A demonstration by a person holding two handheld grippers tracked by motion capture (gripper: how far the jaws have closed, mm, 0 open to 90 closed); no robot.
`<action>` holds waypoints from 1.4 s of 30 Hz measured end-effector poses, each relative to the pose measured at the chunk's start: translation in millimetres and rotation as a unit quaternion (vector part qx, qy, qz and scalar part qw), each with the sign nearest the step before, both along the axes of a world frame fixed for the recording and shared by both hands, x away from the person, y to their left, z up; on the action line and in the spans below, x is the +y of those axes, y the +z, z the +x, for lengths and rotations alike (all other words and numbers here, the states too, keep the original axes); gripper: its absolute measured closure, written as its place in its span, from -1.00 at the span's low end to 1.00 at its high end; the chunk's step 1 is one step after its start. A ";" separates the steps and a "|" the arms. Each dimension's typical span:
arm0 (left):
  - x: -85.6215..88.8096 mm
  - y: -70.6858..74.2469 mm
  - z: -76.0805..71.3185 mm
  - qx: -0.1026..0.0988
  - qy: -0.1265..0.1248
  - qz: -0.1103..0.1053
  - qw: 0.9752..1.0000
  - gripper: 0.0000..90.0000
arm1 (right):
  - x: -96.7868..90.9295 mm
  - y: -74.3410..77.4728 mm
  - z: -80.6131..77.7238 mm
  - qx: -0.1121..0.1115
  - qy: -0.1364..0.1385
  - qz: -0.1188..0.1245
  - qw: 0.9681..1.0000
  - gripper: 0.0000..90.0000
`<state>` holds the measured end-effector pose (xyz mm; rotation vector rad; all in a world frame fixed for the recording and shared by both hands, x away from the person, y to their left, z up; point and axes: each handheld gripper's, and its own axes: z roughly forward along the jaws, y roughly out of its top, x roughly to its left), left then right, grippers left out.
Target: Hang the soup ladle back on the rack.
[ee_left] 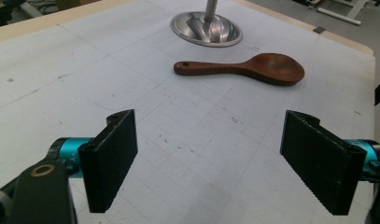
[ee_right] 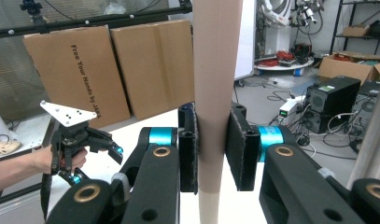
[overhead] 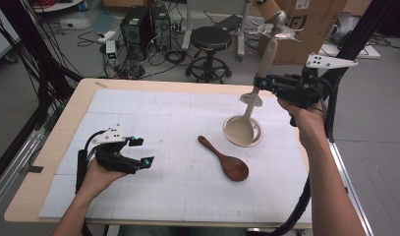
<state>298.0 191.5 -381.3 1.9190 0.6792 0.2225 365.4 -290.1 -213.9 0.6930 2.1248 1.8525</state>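
the pale wooden spoon (overhead: 251,113) stands nearly upright at the far right of the worktop (overhead: 153,123), handle up, its blade down in the steel bowl (overhead: 257,139). the right gripper (overhead: 260,81) fingers clamp its handle. the left gripper (overhead: 141,151) fingers stand wide apart, empty, at the near left, with the dark wooden spoon (overhead: 226,160) lying flat between.

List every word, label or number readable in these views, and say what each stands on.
"Free Your Hands by JAKA": printed sideways on the left cardboard box, right gripper view.
Black print on the cardboard box in the high view: partly hidden, unreadable.
Small labels on the computer towers: too small to read.
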 end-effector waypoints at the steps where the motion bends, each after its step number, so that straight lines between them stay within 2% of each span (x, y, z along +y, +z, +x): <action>1: 0.1 0.1 0.0 0.000 0.000 0.000 1.000 -0.57 | -0.4 -0.6 0.8 -0.001 0.001 0.000 1.000 0.70; 22: 0.9 0.4 0.1 -0.002 0.002 -0.004 1.000 -0.57 | -4.0 -6.1 11.6 0.012 -0.013 -0.003 1.000 0.70; 42: -0.9 0.0 -0.4 -0.001 -0.003 -0.004 1.000 -0.58 | -3.1 -8.9 17.4 0.013 -0.030 0.002 0.999 0.68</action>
